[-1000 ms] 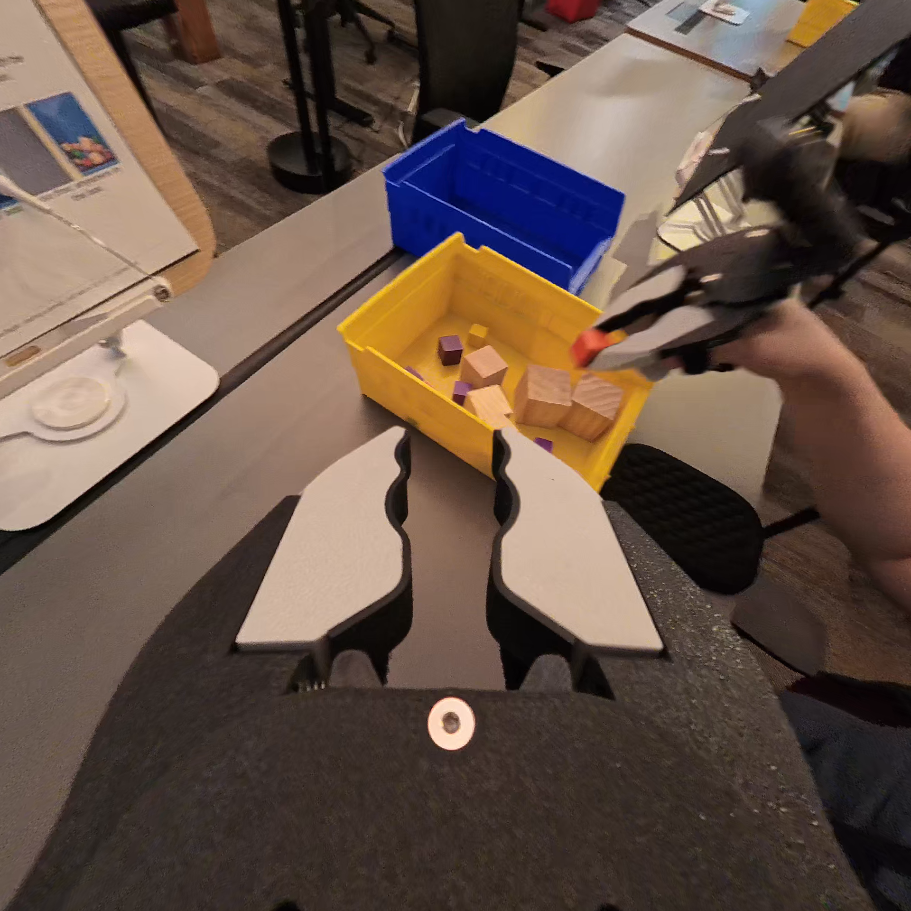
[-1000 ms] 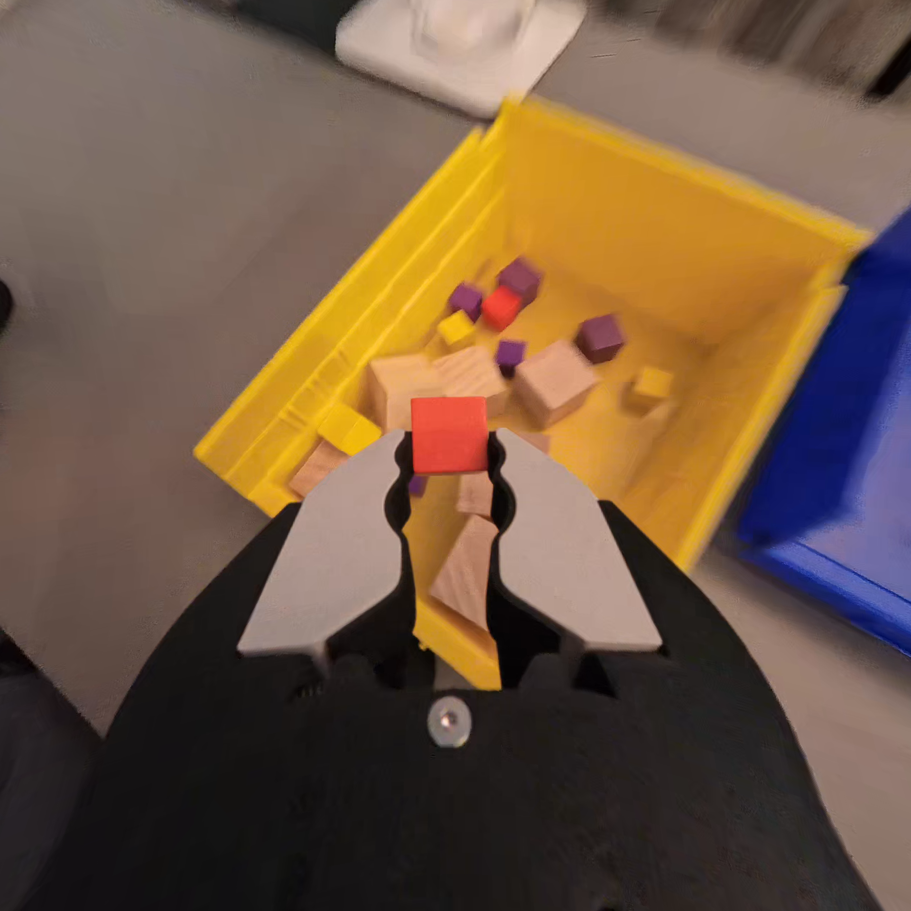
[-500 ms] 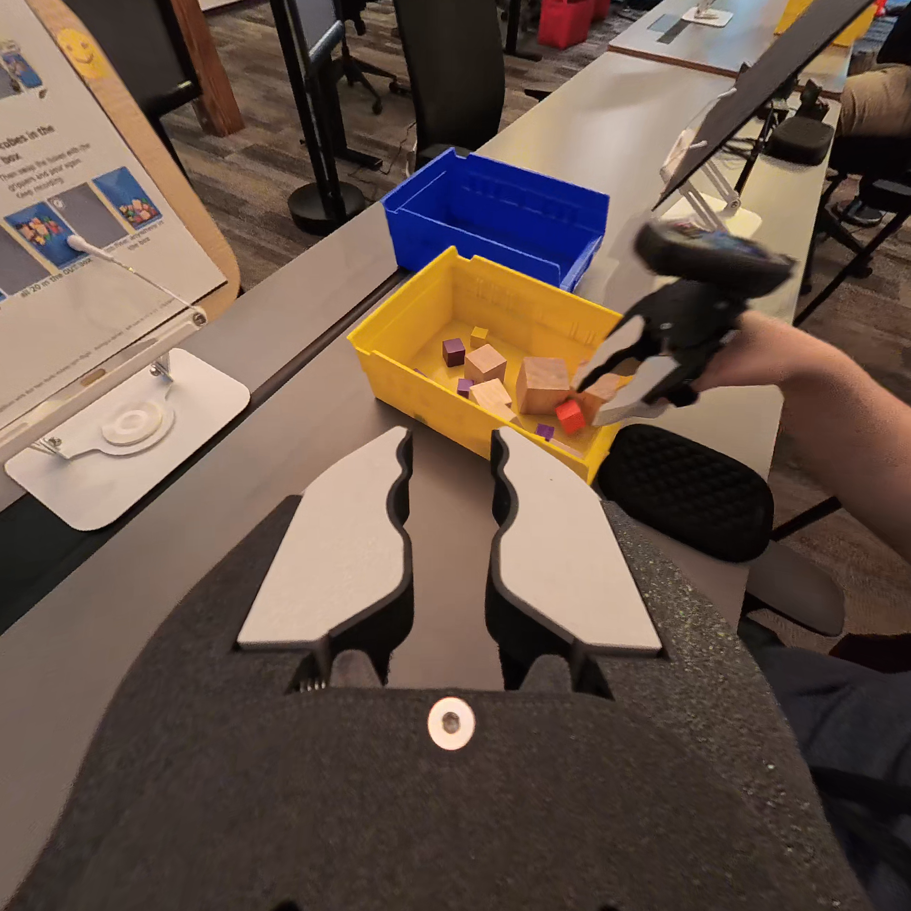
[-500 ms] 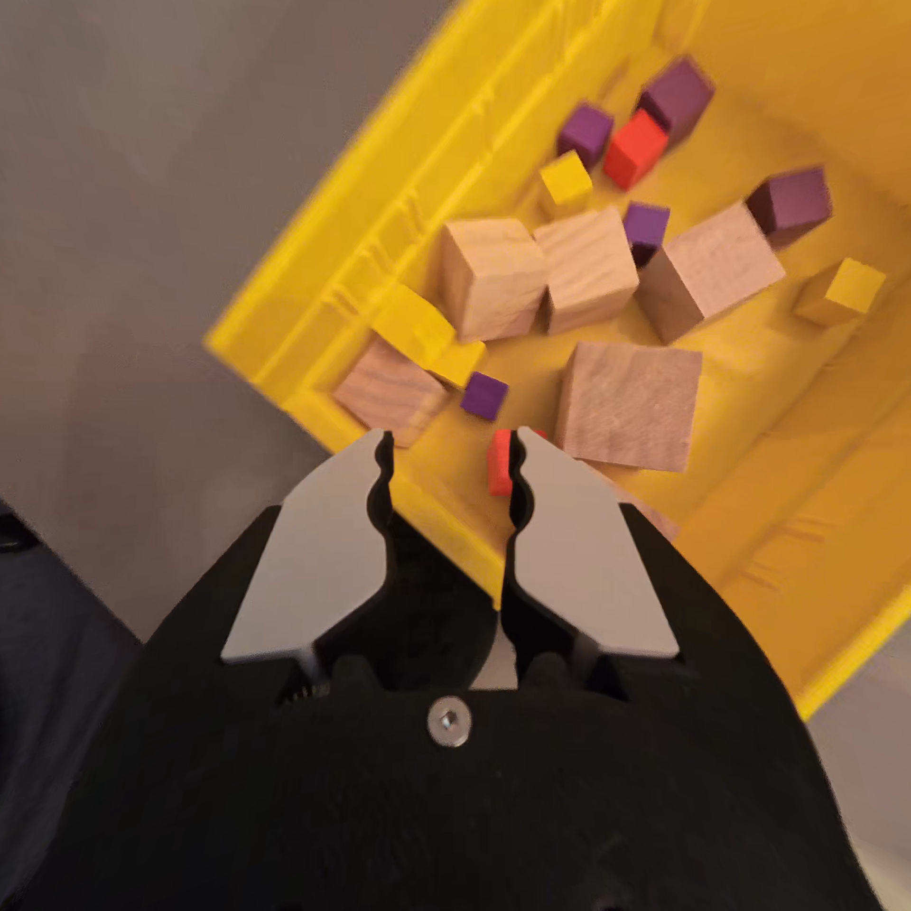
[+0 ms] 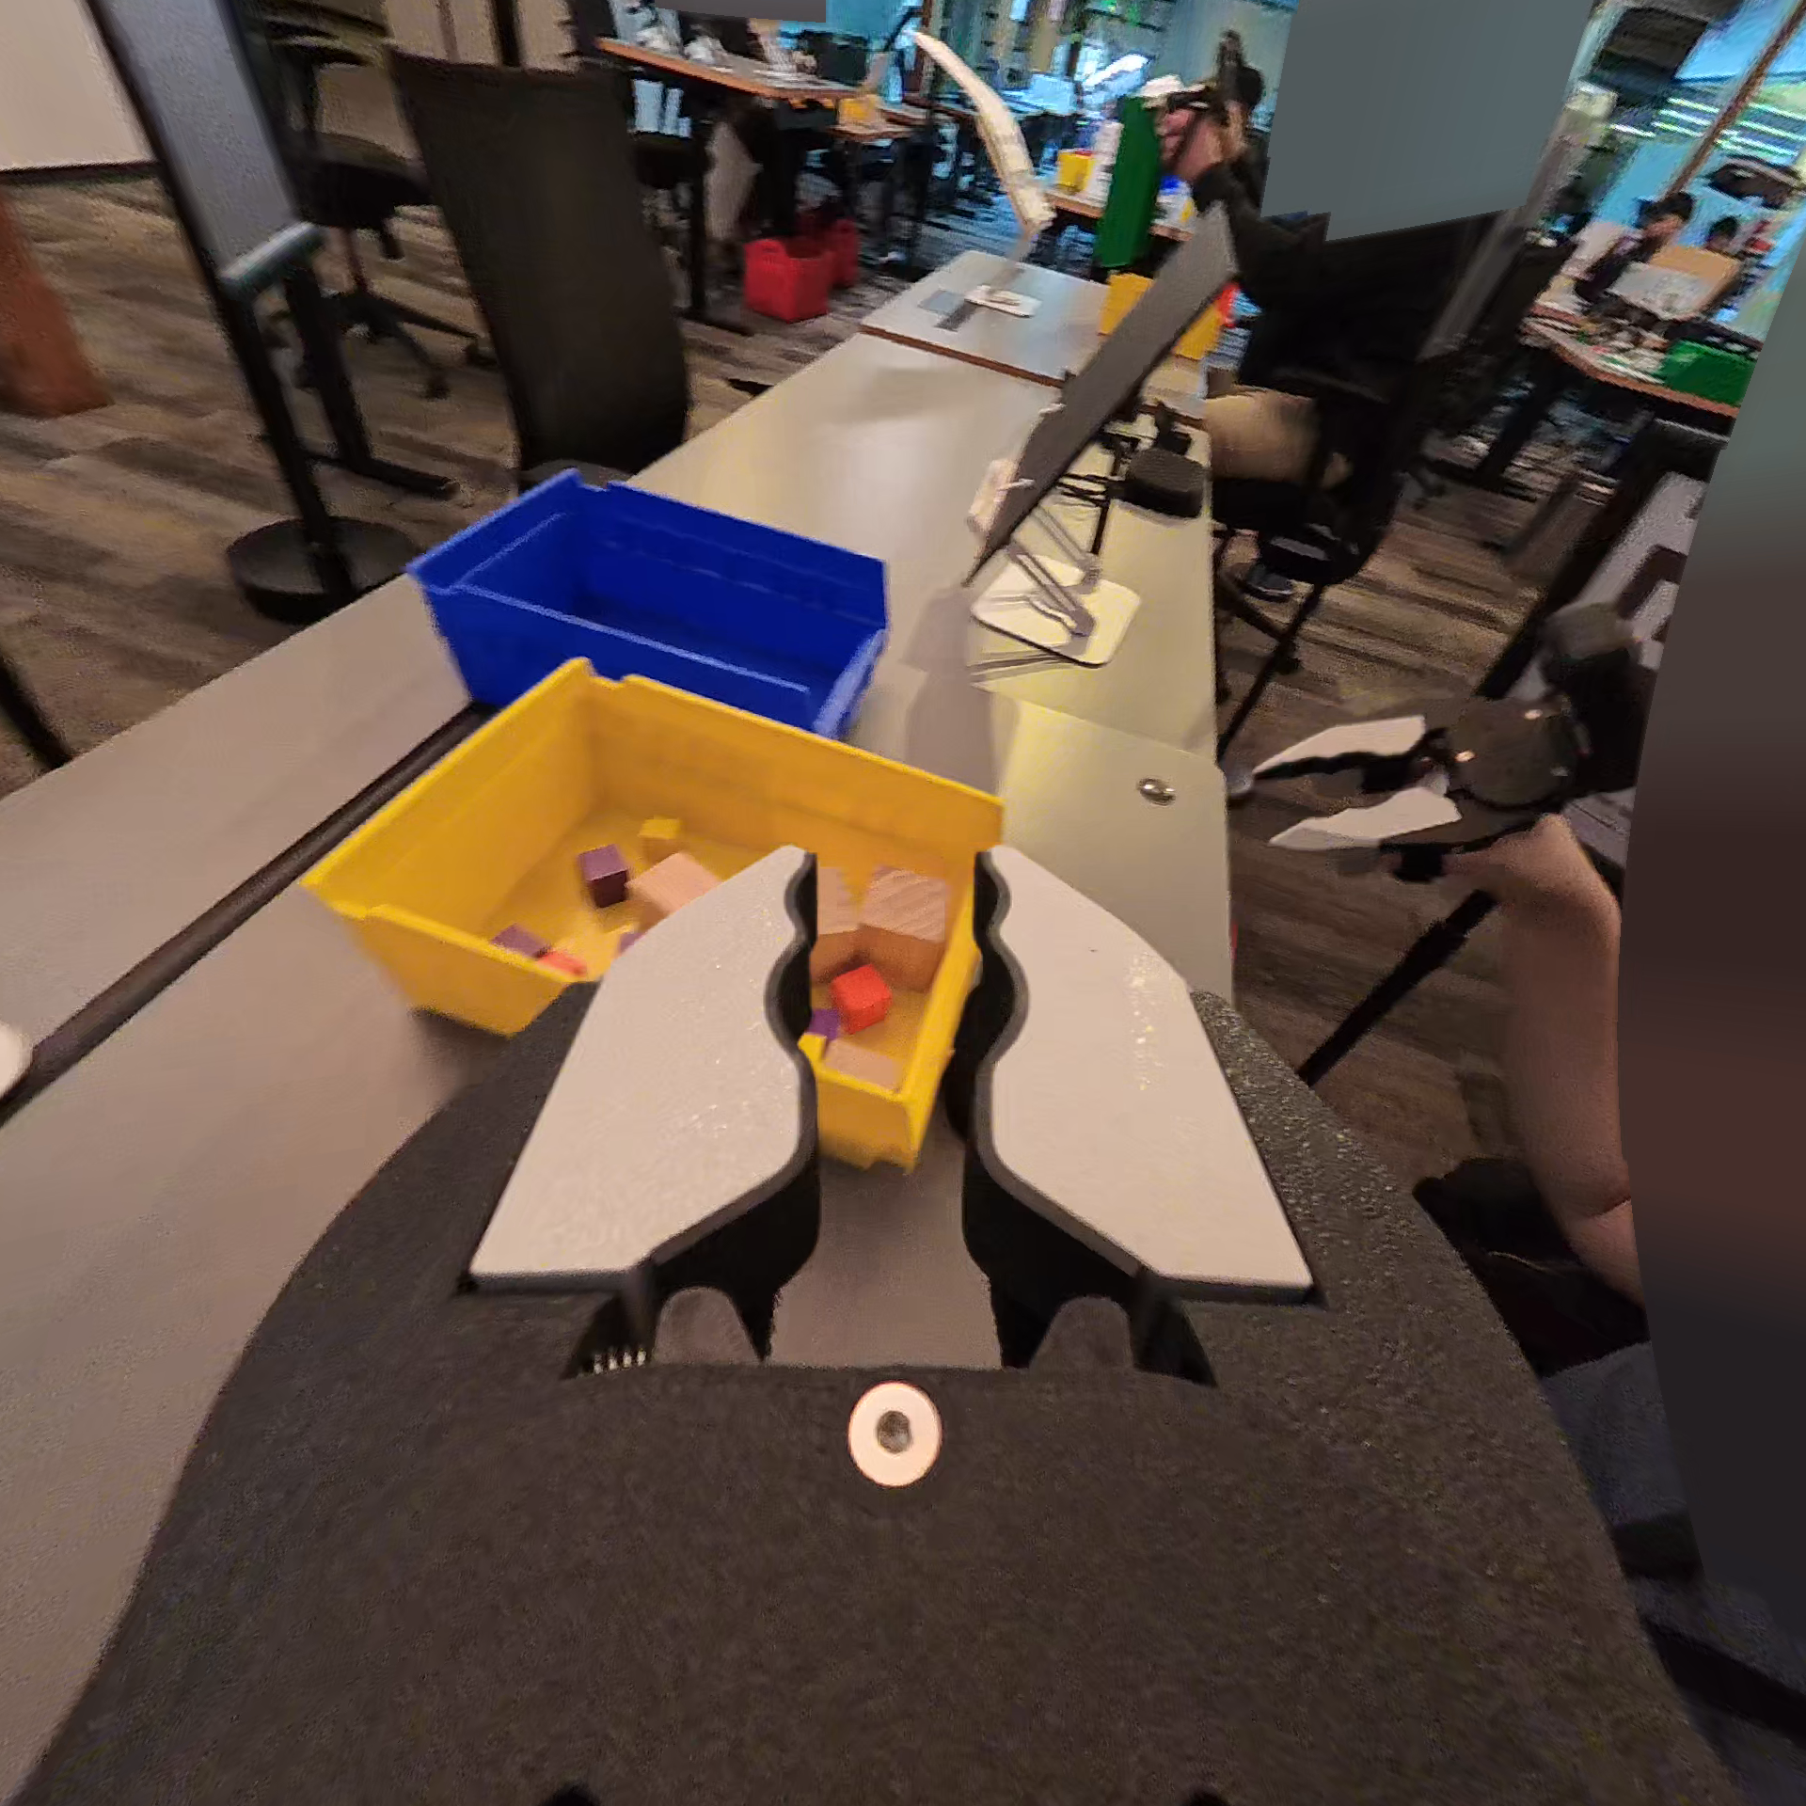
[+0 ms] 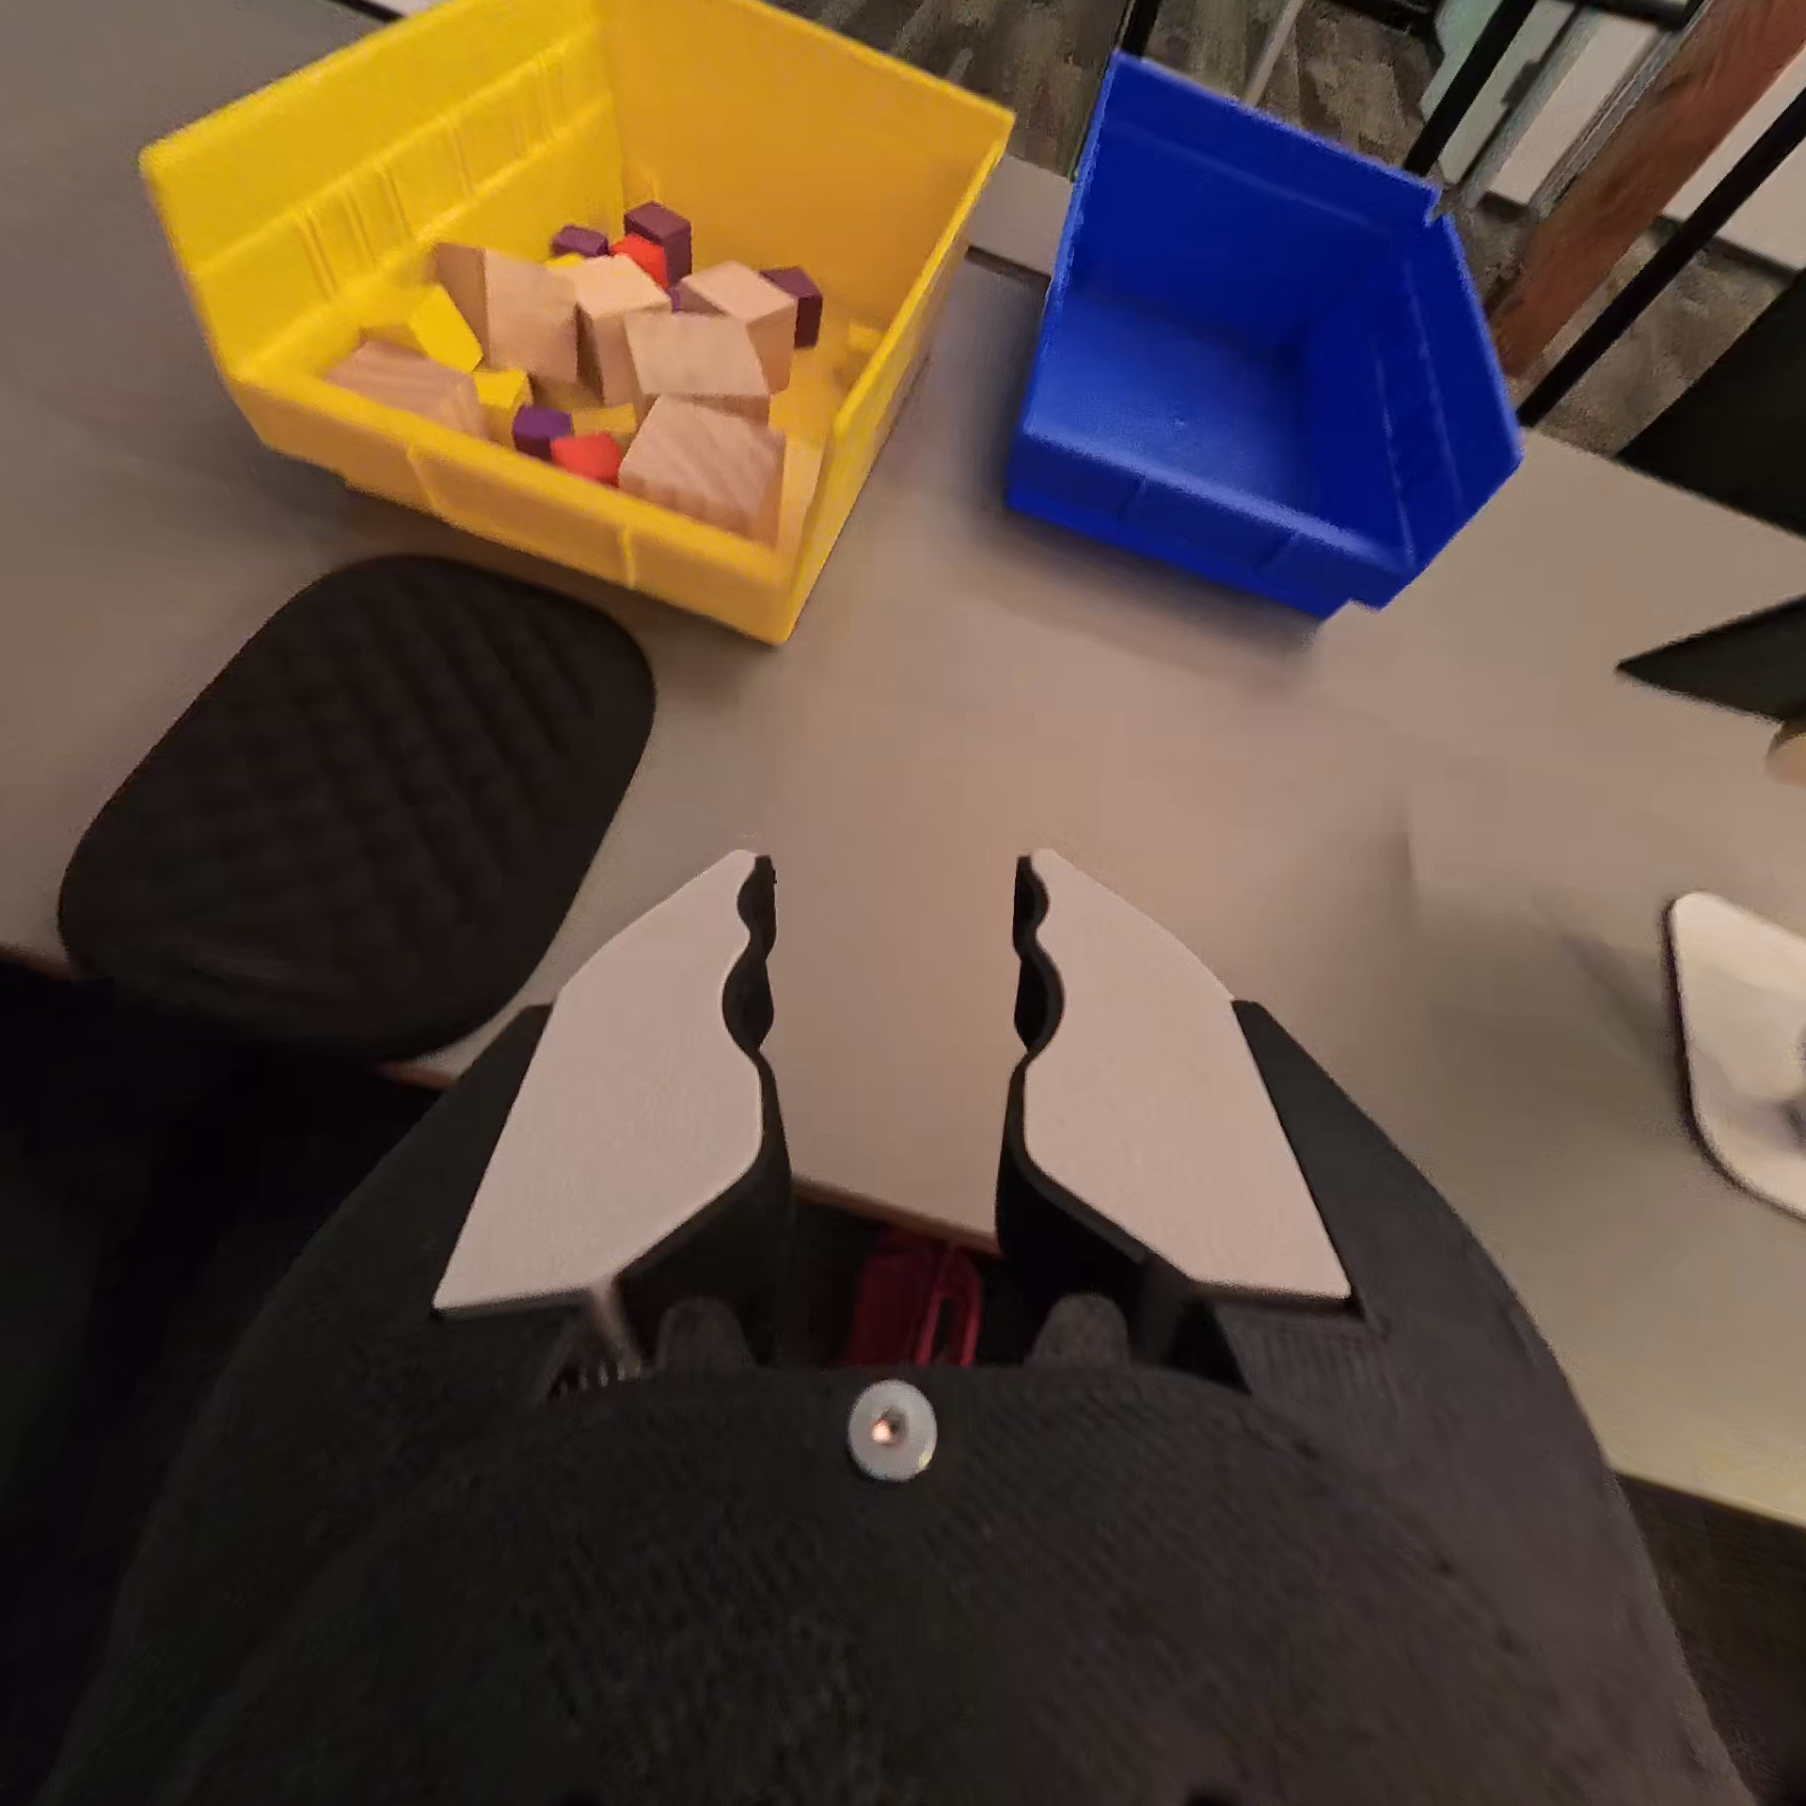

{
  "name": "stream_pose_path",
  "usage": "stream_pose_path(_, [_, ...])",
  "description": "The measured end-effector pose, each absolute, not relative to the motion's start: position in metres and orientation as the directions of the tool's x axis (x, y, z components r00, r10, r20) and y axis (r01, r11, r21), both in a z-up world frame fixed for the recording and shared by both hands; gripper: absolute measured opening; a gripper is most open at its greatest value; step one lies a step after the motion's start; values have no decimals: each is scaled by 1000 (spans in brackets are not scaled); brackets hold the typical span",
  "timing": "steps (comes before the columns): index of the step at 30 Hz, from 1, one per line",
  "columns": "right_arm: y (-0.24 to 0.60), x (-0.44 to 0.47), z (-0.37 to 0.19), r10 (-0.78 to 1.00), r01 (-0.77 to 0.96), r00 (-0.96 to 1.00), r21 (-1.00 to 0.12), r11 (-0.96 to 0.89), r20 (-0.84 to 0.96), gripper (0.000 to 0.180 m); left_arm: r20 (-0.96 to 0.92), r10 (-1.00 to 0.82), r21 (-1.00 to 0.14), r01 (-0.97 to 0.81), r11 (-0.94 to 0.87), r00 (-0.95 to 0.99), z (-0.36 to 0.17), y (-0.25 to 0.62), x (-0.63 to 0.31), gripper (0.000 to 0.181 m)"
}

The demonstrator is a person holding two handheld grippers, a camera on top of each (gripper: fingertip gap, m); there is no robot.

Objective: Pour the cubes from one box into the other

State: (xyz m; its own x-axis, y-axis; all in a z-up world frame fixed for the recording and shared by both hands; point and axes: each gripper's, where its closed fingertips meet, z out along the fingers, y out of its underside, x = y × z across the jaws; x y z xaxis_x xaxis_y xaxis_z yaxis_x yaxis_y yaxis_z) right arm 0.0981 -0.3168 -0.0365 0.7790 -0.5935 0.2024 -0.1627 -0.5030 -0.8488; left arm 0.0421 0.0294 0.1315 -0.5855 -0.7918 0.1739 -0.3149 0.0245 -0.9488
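Cubes [image 6: 625, 352] sit in the yellow box [image 6: 293, 195] on the grey table [image 6: 977, 733], blue box [image 6: 1261, 391] just beside it with nothing visible inside. Left gripper [image 5: 894, 880] and right gripper [image 6: 894, 880] both released, gripping nothing; right is off the table edge.

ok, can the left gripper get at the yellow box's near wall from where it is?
Probably yes. The left gripper is open, holds nothing and points at the yellow box, whose near corner shows between its jaws. The right gripper is off to the side, clear of the path.

Cubes [image 5: 884, 924] in yellow box [image 5: 469, 860]
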Motion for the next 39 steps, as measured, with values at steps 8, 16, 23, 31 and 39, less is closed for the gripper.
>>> stream_pose_path(8, [-407, 18, -98, -655, -252, 744, -852, -459, 134, 48, 34, -815, -972, -210, 109, -579, 94, -44, 34, 31])
stream_pose_path(16, [-438, -16, -218, -702, -392, 710, -854, -343, -44, 46, 107, -893, -984, -177, -31, -437, 48, -36, 21, 33])
stream_pose_path(23, [-423, 11, -395, -813, -512, 563, -834, -204, -147, 44, 33, -965, -986, -165, 11, -262, -4, 11, 0, 34])
stream_pose_path(31, [-390, 3, -585, -804, -576, 592, -725, -378, -51, 37, -57, -994, -990, -122, 68, -90, -25, 45, 18, 42])
stream_pose_path(39, [-355, -5, -685, -779, -680, 608, -607, -411, -152, 38, -240, -969, -968, 56, 243, 51, -27, 42, 26, 49])
